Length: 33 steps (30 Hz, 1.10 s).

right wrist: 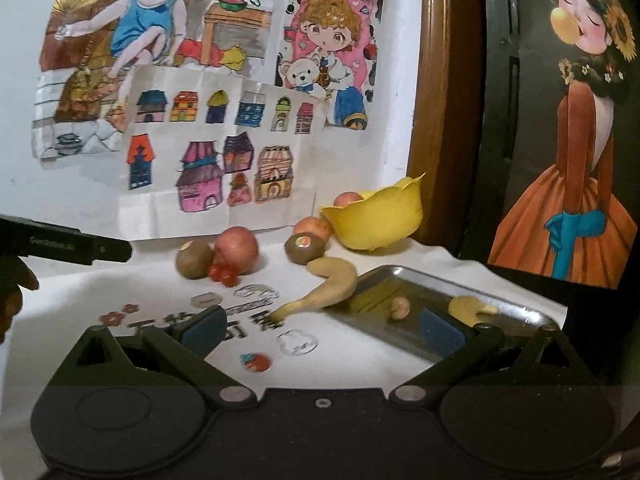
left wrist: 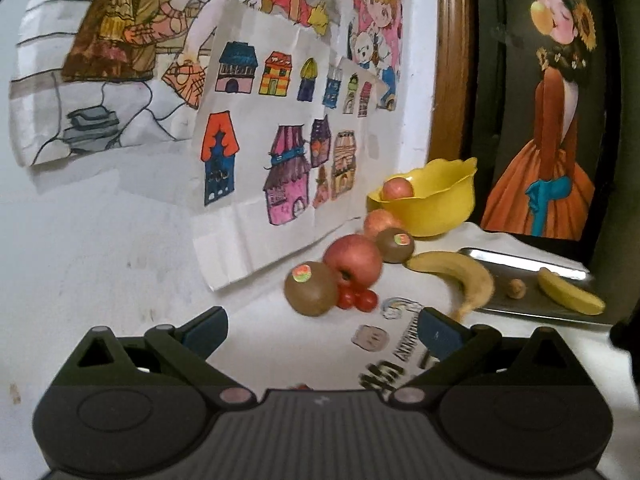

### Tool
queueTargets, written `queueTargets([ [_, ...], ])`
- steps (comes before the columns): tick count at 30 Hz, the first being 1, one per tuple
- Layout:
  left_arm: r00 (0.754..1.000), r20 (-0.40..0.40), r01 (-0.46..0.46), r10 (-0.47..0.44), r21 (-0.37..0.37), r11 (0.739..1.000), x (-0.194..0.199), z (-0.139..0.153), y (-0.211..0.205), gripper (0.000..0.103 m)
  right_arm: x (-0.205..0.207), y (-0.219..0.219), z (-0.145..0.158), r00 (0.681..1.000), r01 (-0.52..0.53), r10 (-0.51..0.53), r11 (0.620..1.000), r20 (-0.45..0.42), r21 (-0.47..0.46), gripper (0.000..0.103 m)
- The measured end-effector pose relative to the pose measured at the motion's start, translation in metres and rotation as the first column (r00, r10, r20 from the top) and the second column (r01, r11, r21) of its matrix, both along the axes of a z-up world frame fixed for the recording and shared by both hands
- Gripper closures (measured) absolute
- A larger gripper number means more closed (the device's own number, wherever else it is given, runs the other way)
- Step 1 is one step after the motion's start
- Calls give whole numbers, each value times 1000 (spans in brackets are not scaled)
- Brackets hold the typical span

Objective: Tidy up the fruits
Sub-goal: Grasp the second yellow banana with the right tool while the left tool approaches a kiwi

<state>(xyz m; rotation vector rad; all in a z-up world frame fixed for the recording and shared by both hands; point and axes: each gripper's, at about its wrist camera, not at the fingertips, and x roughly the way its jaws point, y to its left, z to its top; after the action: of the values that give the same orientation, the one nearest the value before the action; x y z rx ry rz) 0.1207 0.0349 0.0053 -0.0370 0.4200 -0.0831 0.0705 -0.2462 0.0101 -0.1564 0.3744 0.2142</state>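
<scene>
left gripper (left wrist: 322,330) jaws wide, empty, above the white printed cloth (left wrist: 280,344). right gripper (right wrist: 320,330) jaws wide, empty, right finger over the shiny metal tray (right wrist: 404,280). tray holds a short yellow banana piece (right wrist: 470,306) and a small tan nut-like item (right wrist: 400,307). yellow scalloped bowl (right wrist: 376,222) holds one red apple (right wrist: 347,199). on the cloth: two more apples, two brown stickered kiwis, cherry tomatoes (left wrist: 356,299), a whole curved banana (right wrist: 330,284).

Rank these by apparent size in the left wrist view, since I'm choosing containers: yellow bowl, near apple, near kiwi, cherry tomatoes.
1. yellow bowl
2. near apple and near kiwi: look alike, and the kiwi sits closer, so unranked
3. cherry tomatoes
</scene>
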Motion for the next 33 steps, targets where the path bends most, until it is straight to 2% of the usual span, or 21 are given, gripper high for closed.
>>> queueTargets([
  [7,1000,-28,-15,15,31,999,38,-13,9,0,66,6,-5,998,-59,57,996,-24,-66,1],
  [13,999,-47,-1,4,51,999,66,-20,8,0,131,25,-16,990,-87,82,995,-112,-46,4],
  [19,998,-47,42,-38,85,995,92,-25,1,0,184,33,-31,984,-43,38,999,-174,-23,8],
  [27,995,-92,38,-31,78,996,121,-34,2,0,217,34,-51,973,7,-13,1000,-231,-26,14],
  [33,993,-115,24,-17,59,998,130,-40,-1,6,227,34,-64,965,12,-22,999,-261,-38,19],
])
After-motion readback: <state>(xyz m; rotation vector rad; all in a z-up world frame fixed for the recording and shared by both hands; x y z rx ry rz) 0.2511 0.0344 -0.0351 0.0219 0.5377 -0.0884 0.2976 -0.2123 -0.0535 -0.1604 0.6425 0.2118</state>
